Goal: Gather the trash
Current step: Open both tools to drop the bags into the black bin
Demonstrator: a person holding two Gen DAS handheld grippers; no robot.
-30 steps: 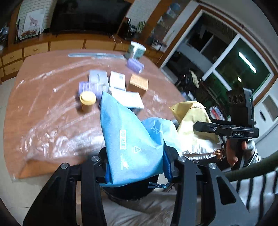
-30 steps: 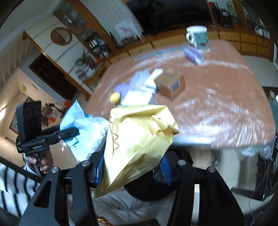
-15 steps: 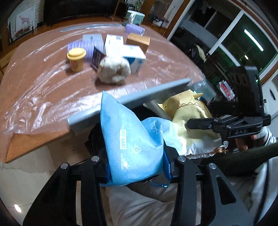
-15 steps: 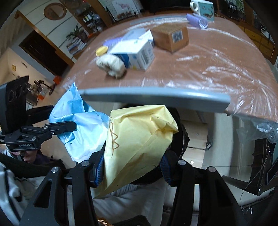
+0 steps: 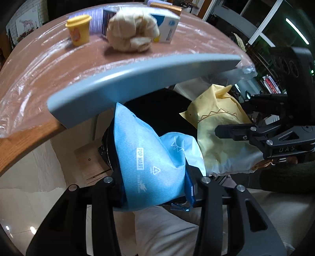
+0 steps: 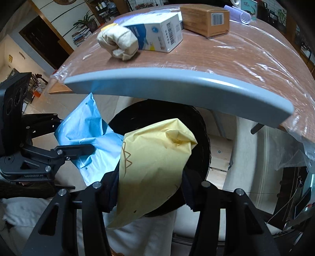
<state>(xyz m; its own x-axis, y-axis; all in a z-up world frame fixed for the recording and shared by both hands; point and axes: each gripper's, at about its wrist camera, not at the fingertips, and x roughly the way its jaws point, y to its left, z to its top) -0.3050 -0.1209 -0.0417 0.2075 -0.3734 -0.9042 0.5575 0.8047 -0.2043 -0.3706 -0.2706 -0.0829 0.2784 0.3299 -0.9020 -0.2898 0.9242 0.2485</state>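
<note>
My left gripper (image 5: pixel 153 183) is shut on a blue POP MART bag (image 5: pixel 145 157), held below the table edge over a black trash bin (image 5: pixel 157 110). My right gripper (image 6: pixel 149 181) is shut on a yellow bag (image 6: pixel 153 157) above the same bin (image 6: pixel 202 137). Each gripper shows in the other's view: the right one (image 5: pixel 226 132) beside the yellow bag (image 5: pixel 218 126), the left one (image 6: pixel 86 149) on the blue bag (image 6: pixel 86 130). A crumpled beige paper wad (image 5: pixel 132 33) lies on the table near the edge; it also shows in the right wrist view (image 6: pixel 118 42).
The round table (image 5: pixel 137 70) has a grey rim and plastic film. On it stand a yellow tub (image 5: pixel 78 29), a white-blue box (image 6: pixel 157 33), a brown carton (image 6: pixel 206 19) and a purple item (image 6: pixel 240 16). A cardboard piece (image 5: pixel 92 159) lies on the floor.
Both grippers have dropped lower, from above the tabletop to below its rim, each still holding its bag. The bin opening now shows under the bags.
</note>
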